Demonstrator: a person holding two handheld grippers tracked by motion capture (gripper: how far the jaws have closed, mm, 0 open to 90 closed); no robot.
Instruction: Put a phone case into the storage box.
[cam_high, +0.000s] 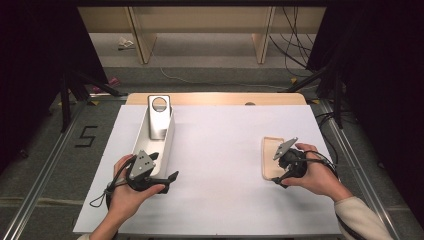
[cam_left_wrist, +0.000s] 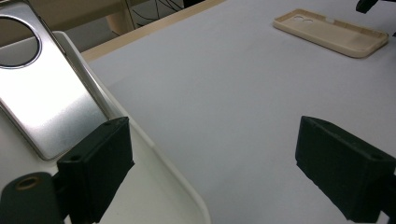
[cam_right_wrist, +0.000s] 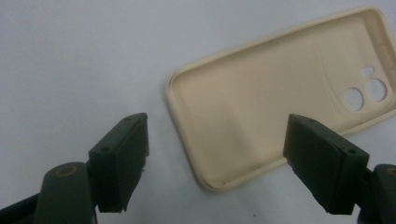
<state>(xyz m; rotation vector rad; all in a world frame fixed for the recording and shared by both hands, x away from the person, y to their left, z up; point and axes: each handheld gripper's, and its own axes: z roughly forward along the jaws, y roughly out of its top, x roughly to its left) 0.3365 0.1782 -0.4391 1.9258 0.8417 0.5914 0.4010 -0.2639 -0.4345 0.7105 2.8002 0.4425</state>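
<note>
Your right hand and the grey plate on top of your right claw (cam_high: 284, 176) cover the near right corner of the phone case (cam_high: 271, 156) in the high view, so its full outline cannot be read there. In the right claw's own view the case (cam_right_wrist: 275, 116) runs off the right edge and its far end is cut. In the left claw's view the silver phone (cam_left_wrist: 42, 98) is cropped at the top left, and the white tray (cam_left_wrist: 154, 154) holding it runs out of the bottom edge. Any marking on the phone's back is too washed out by glare to make out.

The phone case is beige, matte and soft-looking, lying open side up with a raised lip all round. Two round holes and one small slot sit near one end. It rests flat on the white sheet covering the desk (cam_high: 220, 150), right of centre, well apart from the tray (cam_high: 170, 137).

Your right claw stands wide apart just above the near end of the case, with nothing pressed between its pads. Your left claw (cam_high: 167, 180) is also apart, one jaw over the tray's rim just beside the phone (cam_high: 159, 117), gripping nothing.
</note>
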